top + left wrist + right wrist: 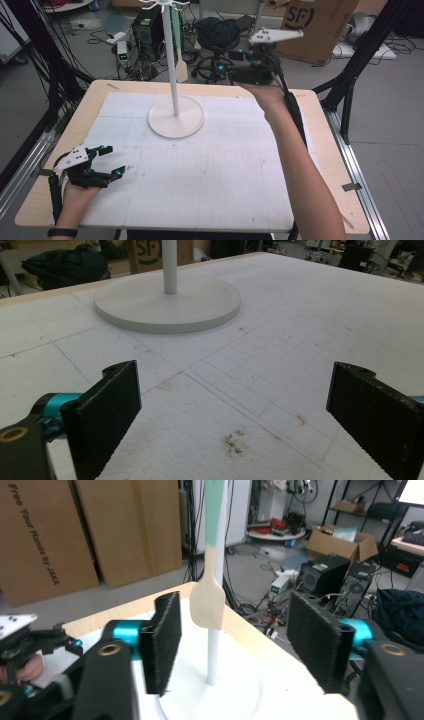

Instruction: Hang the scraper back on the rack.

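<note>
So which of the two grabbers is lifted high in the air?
The right gripper, raised near the stand's pole. The left gripper sits low over the white mat.

Your high view looks forward and down over the whole surface (210,165). Your left gripper view sits low, close to the mat, facing the white stand (167,300). Your right gripper view looks level at that stand's pole (215,645) from nearby. All 3 share it.

1. Even, soft indoor light; no hard shadows on the white table mat (210,170).
2. Mild glare washes the mat's far end.
3. Gripper views blur nearby jaws slightly.
</note>
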Tool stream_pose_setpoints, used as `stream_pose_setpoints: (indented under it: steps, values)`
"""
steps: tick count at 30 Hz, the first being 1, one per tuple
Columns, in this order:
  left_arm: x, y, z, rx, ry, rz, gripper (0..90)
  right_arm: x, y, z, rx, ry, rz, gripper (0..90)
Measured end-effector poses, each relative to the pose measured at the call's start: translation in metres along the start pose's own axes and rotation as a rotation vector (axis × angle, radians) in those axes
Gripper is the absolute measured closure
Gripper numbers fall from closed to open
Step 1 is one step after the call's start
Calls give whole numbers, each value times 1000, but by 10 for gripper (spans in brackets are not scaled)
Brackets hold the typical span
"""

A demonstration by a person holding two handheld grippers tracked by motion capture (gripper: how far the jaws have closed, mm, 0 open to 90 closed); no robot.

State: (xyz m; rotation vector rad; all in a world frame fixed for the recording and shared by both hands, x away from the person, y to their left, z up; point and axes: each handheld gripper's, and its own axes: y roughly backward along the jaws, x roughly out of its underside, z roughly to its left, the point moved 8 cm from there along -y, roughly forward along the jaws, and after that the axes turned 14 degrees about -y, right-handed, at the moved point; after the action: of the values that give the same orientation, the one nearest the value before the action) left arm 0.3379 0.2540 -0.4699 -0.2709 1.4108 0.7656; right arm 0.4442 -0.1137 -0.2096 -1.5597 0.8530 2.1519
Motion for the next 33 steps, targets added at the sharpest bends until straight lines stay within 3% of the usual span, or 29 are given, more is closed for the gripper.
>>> stream_pose_setpoints:
  steps: [1,2,7,13,18,19,20,22,30,33]
  values:
    - [0,0,0,0,0,1,78,18,12,-3,-17,-4,-13,330]
    - [0,0,0,-1,3,-1,78,18,12,-3,-17,-4,-13,330]
    - [0,0,1,-2,8,-1,78,76,40,-14,-20,12,-27,264]
    - [0,0,0,0,2,-2,77,154,69,-36,28,1,-23,226]
    - [0,0,0,2,-1,-2,76,205,87,-52,83,-43,-34,217]
    - [0,0,0,1,-1,-2,76,222,91,-55,98,-54,-28,216]
    - [0,0,0,2,-2,-2,76,222,91,-55,98,-54,-28,216]
    - [0,0,-1,3,-3,-3,76,242,93,-59,116,-59,-7,211]
    - [0,0,-1,3,-3,-3,76,275,97,-67,157,-71,-25,210]
    - [0,0,-1,5,-4,-3,76,280,100,-69,163,-75,-22,210]
